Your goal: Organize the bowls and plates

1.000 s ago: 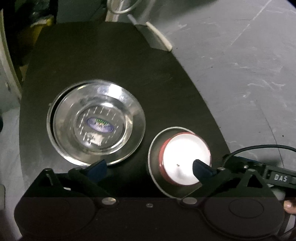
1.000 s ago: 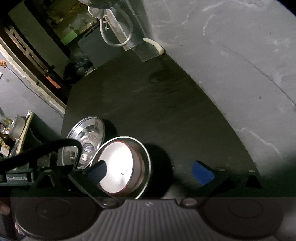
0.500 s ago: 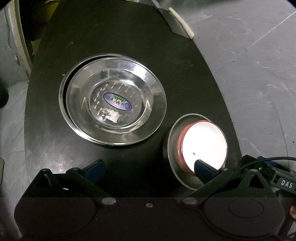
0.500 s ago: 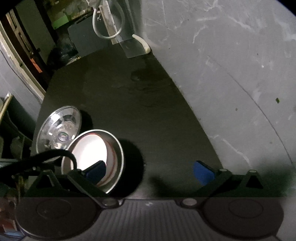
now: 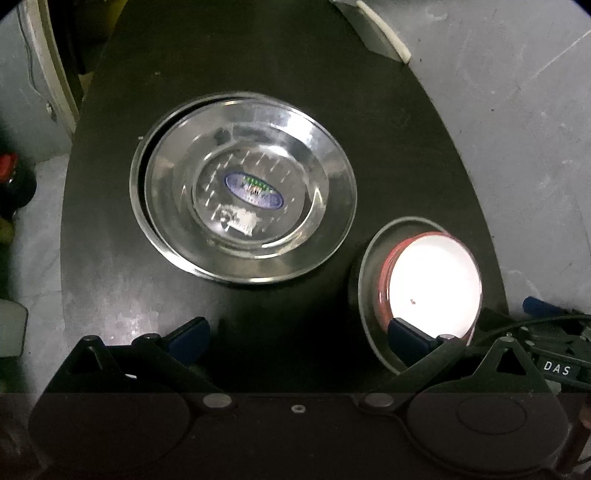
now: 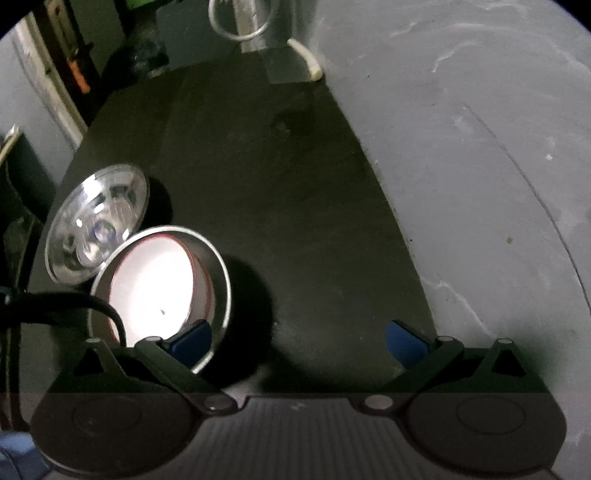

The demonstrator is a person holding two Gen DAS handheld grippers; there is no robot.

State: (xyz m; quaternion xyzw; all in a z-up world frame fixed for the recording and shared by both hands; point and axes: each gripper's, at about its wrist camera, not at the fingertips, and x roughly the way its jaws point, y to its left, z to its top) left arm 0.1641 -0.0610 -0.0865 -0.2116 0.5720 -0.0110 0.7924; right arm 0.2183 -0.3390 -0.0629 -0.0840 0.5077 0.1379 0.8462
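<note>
Two stacked steel plates (image 5: pixel 243 206) lie on the dark table (image 5: pixel 258 74), the top one with a blue oval sticker. To their right a red-rimmed white bowl (image 5: pixel 436 288) sits inside a steel bowl (image 5: pixel 364 280). My left gripper (image 5: pixel 299 336) hovers open above the table's near edge, its right fingertip over the bowls. In the right wrist view the steel plates (image 6: pixel 96 221) and the nested white bowl (image 6: pixel 155 291) in the steel bowl (image 6: pixel 221 280) sit at the left. My right gripper (image 6: pixel 299 336) is open, its left fingertip overlapping the bowl's rim.
A grey concrete floor (image 5: pixel 517 129) runs along the table's right side. A white-edged panel (image 5: pixel 384 40) and a looped hose (image 6: pixel 236 22) stand past the far end. A black cable (image 6: pixel 66 299) crosses in front of the bowls. Clutter fills the dark left side.
Both views have shifted: the plates and bowls sit higher and larger in the left wrist view, and nearer the left fingertip in the right wrist view. Both grippers stay open; the dishes have not moved.
</note>
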